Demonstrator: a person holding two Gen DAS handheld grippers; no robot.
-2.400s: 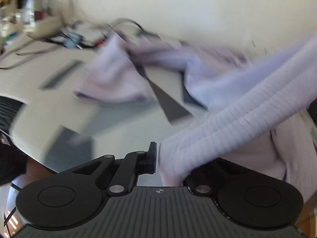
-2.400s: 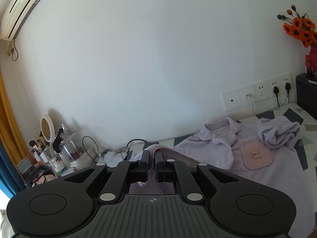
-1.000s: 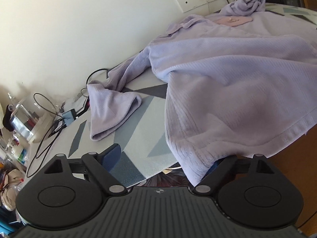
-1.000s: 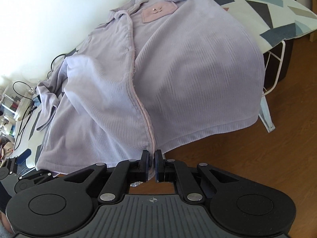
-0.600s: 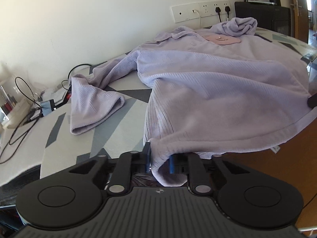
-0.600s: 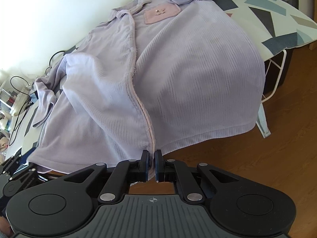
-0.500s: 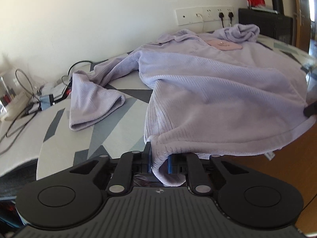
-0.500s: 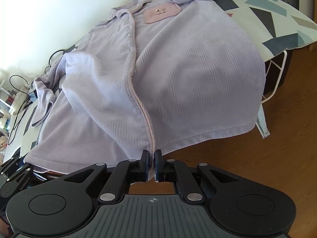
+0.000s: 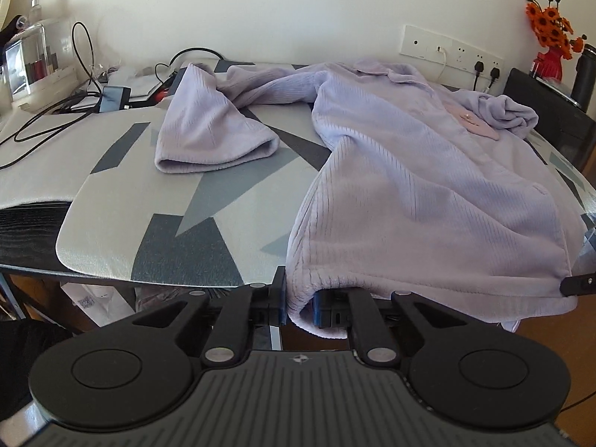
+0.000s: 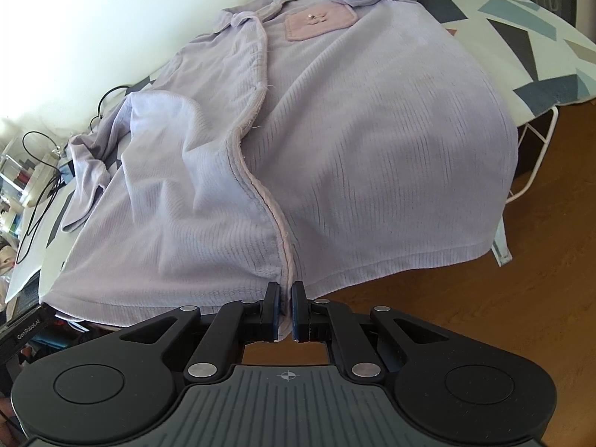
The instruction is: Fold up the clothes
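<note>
left wrist view: the left gripper (image 9: 300,307) is clenching the hem corner of the lilac shirt (image 9: 428,186), which is lying face up across the patterned ironing board (image 9: 156,223); this corner grip is probably anchoring one end of the hem for a fold.

right wrist view: the right gripper (image 10: 285,314) is pinching the hem at the front placket (image 10: 260,186), the shirt's lower edge overhanging the board toward the wooden floor (image 10: 465,316).
</note>
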